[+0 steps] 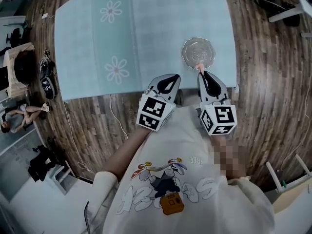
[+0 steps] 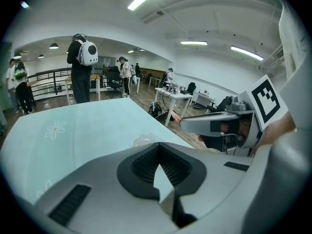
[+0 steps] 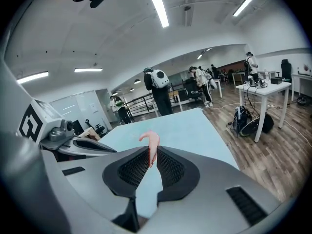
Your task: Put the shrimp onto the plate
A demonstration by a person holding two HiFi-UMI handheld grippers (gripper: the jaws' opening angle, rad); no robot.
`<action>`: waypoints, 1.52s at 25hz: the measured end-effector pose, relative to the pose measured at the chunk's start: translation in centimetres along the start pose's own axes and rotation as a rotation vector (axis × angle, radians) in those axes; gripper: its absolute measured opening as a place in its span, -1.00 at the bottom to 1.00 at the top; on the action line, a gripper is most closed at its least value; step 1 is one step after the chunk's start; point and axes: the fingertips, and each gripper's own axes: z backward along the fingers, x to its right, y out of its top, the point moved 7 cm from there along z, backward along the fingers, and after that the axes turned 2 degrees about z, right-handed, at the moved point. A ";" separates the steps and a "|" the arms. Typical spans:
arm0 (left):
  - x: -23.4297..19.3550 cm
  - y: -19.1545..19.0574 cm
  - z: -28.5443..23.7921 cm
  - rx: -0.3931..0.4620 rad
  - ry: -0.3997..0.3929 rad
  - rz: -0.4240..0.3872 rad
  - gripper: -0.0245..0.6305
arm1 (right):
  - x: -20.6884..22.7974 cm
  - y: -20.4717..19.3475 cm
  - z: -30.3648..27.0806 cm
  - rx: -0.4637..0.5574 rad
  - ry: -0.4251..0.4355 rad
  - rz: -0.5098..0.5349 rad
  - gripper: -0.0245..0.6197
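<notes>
So, we're about halfway through, by our reckoning. Closest to us, the right gripper has its jaws pinched on the shrimp. In the right gripper view you can see the pink tail sticking up out of the black pads, held right at the tips. So the pickup is done, and what's left is carrying it over and letting go.

The left gripper sits just beside it at the near edge of the table. Its jaws are closed together with nothing between them, so it's basically along for the ride.

Just past the shrimp is the clear plate, near the table's near right corner. It looks empty to us. The shrimp hangs just short of its near rim, not over it yet. We'd guess a small push forward and a release would finish this.

Nothing stands in the way as far as we can tell. The cloth is bare apart from its printed flowers, and the left gripper is off to the side of the path.

Further out it's an open office: shoes on the wood floor off the left edge, a person with a white backpack beyond the far edge, and a white desk off to the right.
</notes>
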 end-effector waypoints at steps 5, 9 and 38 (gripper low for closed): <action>-1.1 0.8 -2.7 -0.037 -0.003 0.012 -0.90 | 2.0 -0.1 -3.1 -0.045 0.019 0.026 -0.71; -2.1 0.8 -5.3 -0.054 0.020 0.065 -0.90 | 4.1 -1.0 -5.7 -0.095 0.023 0.049 -0.71; -4.3 -5.6 -13.1 -0.255 0.042 0.233 -0.90 | 8.6 -8.5 -13.5 -0.447 0.010 -0.028 -0.56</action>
